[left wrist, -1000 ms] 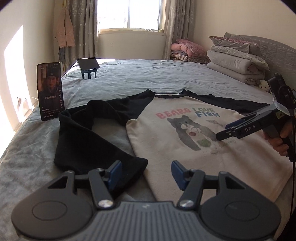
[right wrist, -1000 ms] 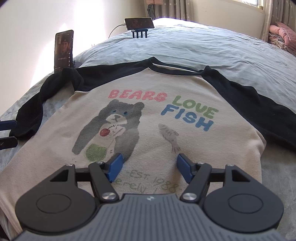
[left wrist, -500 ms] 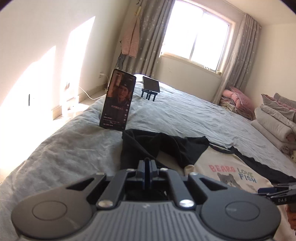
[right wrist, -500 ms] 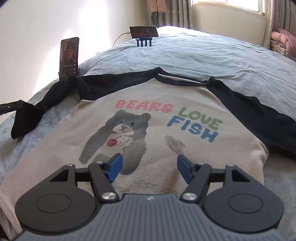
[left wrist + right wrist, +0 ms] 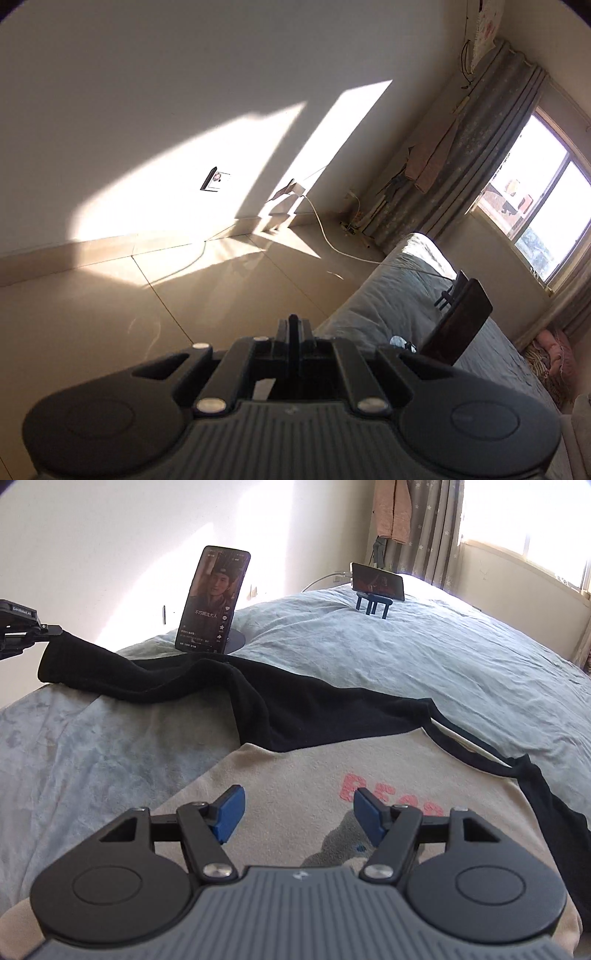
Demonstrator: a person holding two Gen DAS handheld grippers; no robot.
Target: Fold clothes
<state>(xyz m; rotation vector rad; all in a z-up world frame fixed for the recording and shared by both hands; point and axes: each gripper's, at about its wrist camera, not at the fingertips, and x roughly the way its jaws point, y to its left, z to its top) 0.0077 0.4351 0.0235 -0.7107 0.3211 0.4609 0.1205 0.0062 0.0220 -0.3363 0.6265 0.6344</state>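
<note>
Left gripper: jaws clamped on the black sleeve cuff, lifted off the bed. Right gripper: jaws wide, empty, above the cream raglan sweatshirt lying flat. Early going, probably: one sleeve in hand, no fold laid. Upright phone just beyond the sleeve, easily toppled; second phone on a stand farther back.

Sweatshirt on bed, sleeve stretched left; upright phone behind it, second phone farther back.
</note>
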